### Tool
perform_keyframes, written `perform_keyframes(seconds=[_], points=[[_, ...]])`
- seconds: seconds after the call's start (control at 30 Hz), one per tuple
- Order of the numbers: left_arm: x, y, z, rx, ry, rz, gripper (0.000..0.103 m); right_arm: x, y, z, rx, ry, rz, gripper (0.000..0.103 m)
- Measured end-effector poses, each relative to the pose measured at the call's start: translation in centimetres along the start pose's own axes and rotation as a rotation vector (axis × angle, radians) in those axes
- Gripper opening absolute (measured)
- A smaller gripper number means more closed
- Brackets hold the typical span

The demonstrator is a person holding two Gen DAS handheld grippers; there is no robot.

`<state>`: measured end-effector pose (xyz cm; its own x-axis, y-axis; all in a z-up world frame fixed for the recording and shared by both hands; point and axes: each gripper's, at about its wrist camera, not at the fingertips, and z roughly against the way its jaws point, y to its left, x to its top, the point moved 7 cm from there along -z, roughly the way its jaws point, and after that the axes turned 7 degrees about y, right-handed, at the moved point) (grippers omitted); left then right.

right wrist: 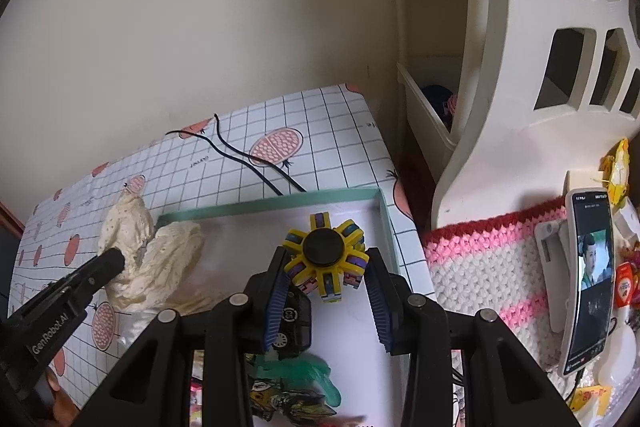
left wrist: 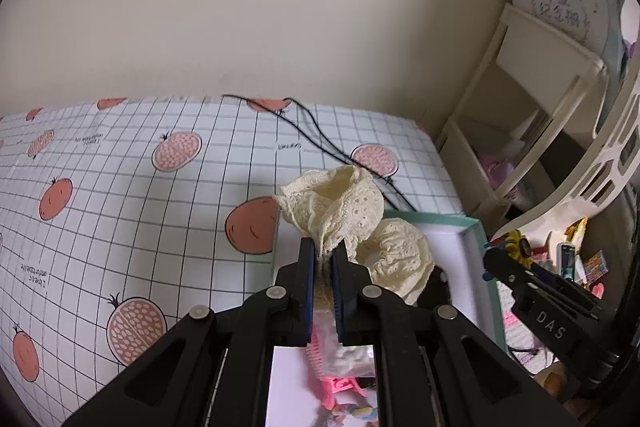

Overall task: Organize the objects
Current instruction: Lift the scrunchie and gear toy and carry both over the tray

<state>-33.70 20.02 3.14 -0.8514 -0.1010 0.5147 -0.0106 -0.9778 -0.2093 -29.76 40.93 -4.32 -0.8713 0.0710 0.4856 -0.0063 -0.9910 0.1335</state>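
The left tool (left wrist: 323, 259) is pinched tight on a soft, cream lace cloth (left wrist: 352, 215) full of tiny holes and frills. The cloth hangs in puffy bunches over the left edge of a flat box (right wrist: 280, 205) with a thin green rim and a smooth white bottom. The right tool (right wrist: 326, 283) is squeezed on a round yellow spinner toy (right wrist: 325, 251) with a black button in its middle and blocky purple and blue arms sticking out like a star. The spinner is held over the back right part of the box. Under it in the box sits a small black toy car (right wrist: 294, 323), with a bendy green plastic thing (right wrist: 316, 375) nearer the camera. The box lies on a tabletop (left wrist: 120, 187) covered in a smooth checked sheet with round orange fruit pictures. Thin black cables (right wrist: 248, 159) curl behind the box.
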Motion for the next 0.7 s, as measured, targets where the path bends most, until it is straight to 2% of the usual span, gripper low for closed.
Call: perform_keyframes(seconds=[0.17,0.7], points=[[-0.7,0.4,-1.2,0.015,0.033,0.003,0.008,-0.4,0.1,-0.6,-0.032,0.020,0.019,0.040],[-2.1,0.8,-3.6,0.049,0.109,-0.009,0.008,-1.7,0.7,-2.7,-0.023,0.078,0.047,0.040]])
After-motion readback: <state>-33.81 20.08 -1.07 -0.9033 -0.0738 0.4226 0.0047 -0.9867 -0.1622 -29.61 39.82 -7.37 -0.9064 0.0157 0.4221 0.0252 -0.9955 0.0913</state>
